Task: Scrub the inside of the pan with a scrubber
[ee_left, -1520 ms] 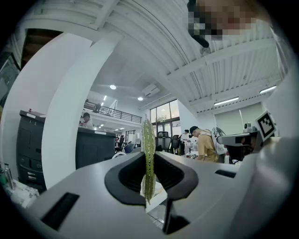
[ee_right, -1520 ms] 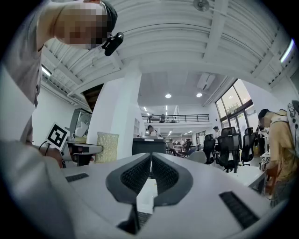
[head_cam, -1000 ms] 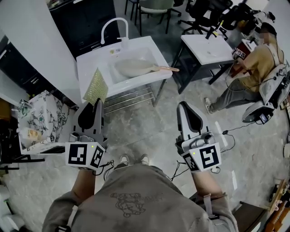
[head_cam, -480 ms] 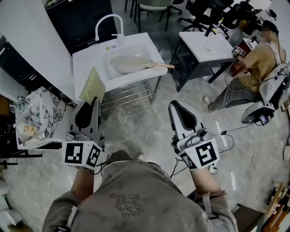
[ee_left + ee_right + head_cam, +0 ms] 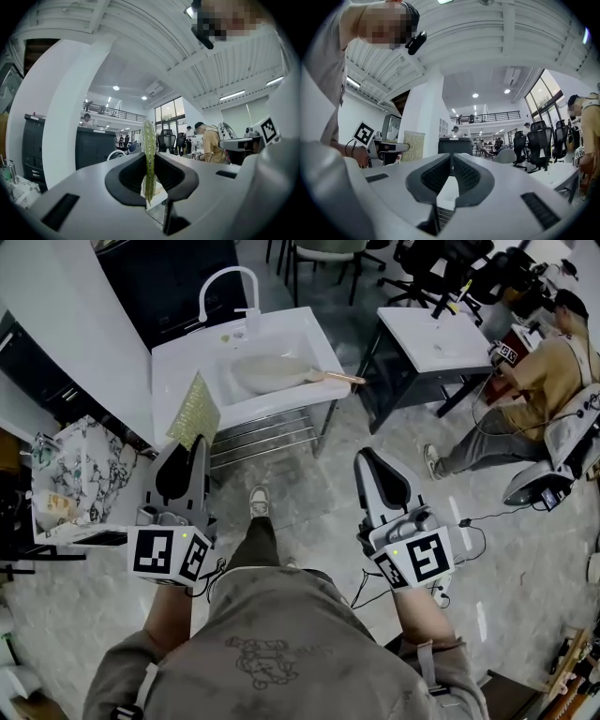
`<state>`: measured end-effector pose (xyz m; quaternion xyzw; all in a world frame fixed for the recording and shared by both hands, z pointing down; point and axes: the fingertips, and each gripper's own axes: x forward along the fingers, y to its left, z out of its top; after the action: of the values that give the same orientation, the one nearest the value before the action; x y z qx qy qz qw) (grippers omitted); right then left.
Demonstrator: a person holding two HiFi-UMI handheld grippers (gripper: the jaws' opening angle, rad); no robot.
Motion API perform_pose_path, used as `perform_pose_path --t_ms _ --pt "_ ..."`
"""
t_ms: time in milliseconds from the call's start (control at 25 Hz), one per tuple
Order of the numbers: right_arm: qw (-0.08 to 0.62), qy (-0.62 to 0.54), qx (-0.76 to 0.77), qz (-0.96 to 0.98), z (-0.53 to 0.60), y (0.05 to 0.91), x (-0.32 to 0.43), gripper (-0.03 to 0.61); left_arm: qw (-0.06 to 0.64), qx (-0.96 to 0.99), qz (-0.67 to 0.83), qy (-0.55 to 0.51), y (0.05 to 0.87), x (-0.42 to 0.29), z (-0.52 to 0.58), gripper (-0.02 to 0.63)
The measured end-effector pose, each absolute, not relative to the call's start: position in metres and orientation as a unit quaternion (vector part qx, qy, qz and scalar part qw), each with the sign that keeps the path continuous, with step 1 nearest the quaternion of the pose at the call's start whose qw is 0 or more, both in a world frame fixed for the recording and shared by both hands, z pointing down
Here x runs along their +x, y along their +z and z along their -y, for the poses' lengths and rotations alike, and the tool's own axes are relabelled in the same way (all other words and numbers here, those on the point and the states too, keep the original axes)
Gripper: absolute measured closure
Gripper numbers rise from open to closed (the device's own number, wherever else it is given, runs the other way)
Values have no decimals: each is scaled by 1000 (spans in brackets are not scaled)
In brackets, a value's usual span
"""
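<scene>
The left tongs [image 5: 191,444] are clamped on the lower edge of a yellow-green scrubber [image 5: 195,409], which stands upright above their tips. The right tongs [image 5: 367,459] are pressed together with nothing between them. The pan [image 5: 266,373] lies in the white sink [image 5: 186,360], well apart from both tongs, its handle reaching over the sink's right rim.

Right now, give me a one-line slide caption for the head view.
Left gripper shut on a green scrubber, right gripper shut empty, both short of the sink holding the pan.
</scene>
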<state>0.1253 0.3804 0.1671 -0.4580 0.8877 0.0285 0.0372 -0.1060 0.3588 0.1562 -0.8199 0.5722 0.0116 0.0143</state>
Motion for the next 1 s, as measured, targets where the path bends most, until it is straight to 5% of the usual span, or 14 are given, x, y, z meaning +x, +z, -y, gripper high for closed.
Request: perform_pose_path --t_ms 1000 --pt "-49 -8 -460 -886 -180 230 76 542 -22 -826 -562 -19 203 -166 -157 549"
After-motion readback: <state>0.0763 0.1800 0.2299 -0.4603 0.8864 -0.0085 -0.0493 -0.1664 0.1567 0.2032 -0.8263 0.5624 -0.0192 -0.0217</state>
